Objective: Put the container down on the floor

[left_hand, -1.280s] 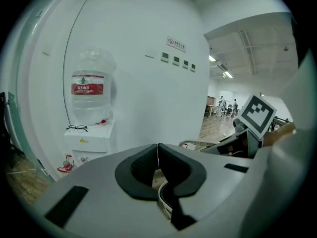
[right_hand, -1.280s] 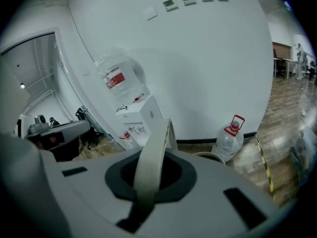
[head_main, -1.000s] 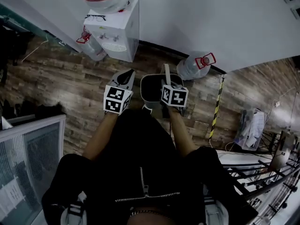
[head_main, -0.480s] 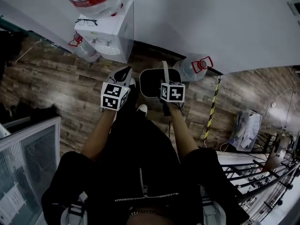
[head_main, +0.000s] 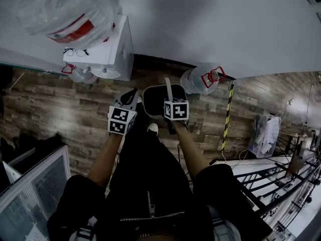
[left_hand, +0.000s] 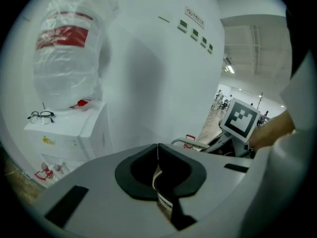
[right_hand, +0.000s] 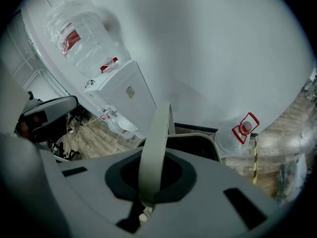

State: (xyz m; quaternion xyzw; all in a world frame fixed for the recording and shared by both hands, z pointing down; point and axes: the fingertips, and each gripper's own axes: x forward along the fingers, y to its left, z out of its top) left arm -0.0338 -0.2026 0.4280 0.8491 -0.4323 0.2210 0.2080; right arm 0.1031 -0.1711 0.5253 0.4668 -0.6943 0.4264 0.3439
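One container [head_main: 154,98], dark and open-topped, slung from a pale strap handle [right_hand: 157,128] and hanging above the wood floor [head_main: 60,109], close to the white wall and just ahead of the person's feet. Not yet set down.

Right gripper [right_hand: 151,177]: clamped tight on that handle, apparently bearing the whole load. Left gripper [left_hand: 157,165]: pinched together on nothing, held just beside the container on its left, no contact with it visible.

Progress, by judgement: carrying largely done (the spot by the wall looking a fair place for it). Left to do: lowering to floor contact, then letting go of the handle.

Contents of the container: dark inside in both the head view and the right gripper view. Nothing visible in it, though too dim for certainty.

Other vessels nearby:
- Large water bottle [head_main: 65,14], plastic-wrapped, upended on a white dispenser [head_main: 113,49]. Fill level unreadable.
- Second bottle [head_main: 200,78] with a red cap handle, on the floor against the wall, right of the container. Seemingly clear through.
- Third bottle [head_main: 80,75], low beside the dispenser, mostly hidden.

Also a pair of glasses [head_main: 75,51] on the dispenser top.
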